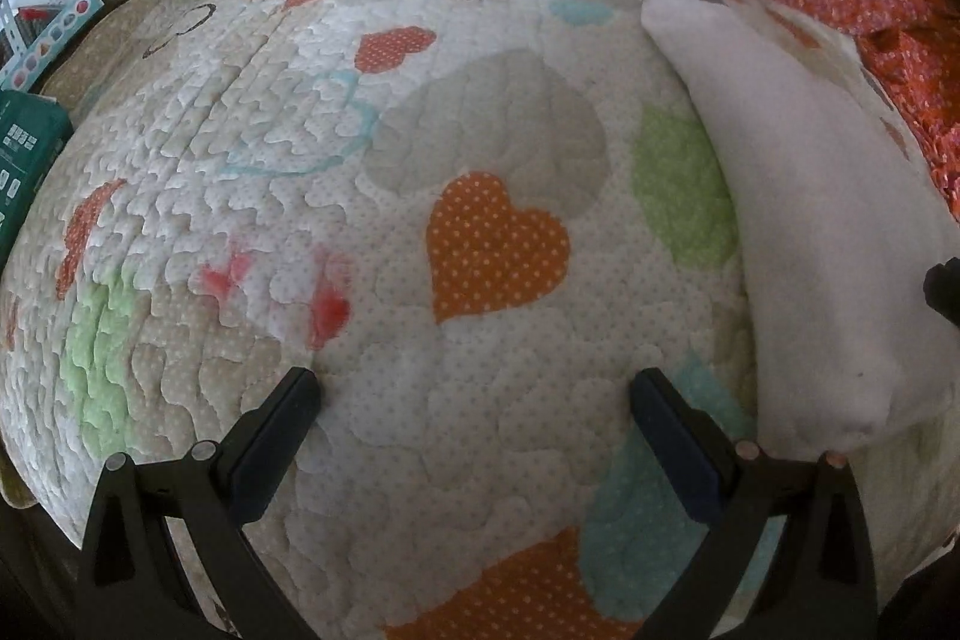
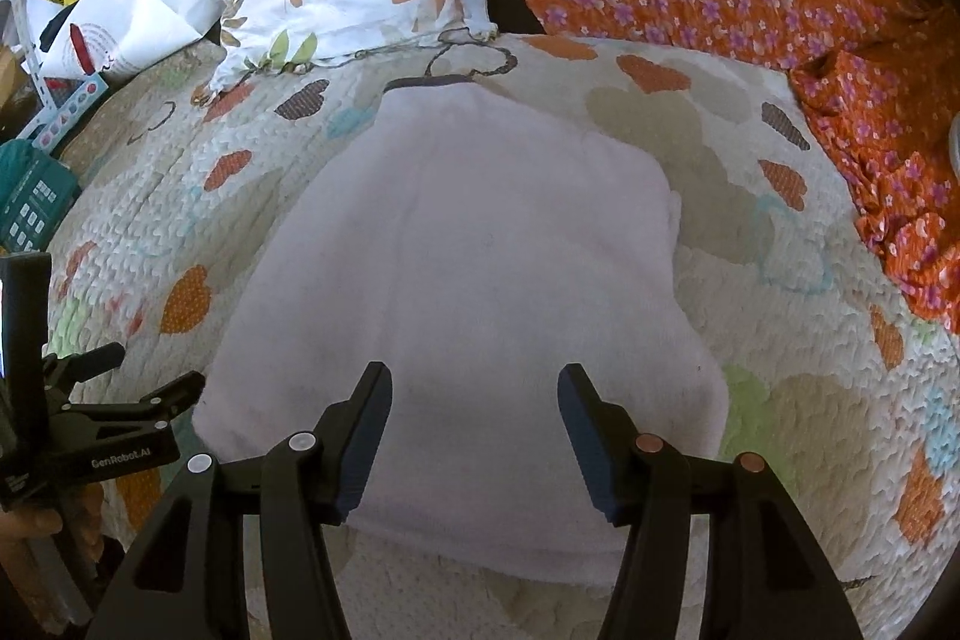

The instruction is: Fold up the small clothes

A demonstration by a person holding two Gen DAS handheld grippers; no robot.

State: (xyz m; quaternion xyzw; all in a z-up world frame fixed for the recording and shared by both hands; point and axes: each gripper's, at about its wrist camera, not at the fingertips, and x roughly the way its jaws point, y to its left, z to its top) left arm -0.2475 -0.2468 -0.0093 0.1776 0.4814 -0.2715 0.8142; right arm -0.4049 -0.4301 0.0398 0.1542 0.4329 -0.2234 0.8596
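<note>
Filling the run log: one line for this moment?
left gripper open over quilt | right gripper open above white garment | nothing held

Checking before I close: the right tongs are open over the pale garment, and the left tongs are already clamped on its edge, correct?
Not quite. The left tongs are open over the bare quilt, beside the pale garment, per the left wrist view. The right tongs are open over it.

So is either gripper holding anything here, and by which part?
Nothing is held. The left gripper is open over bare quilt; the right gripper is open above the white garment.
</note>
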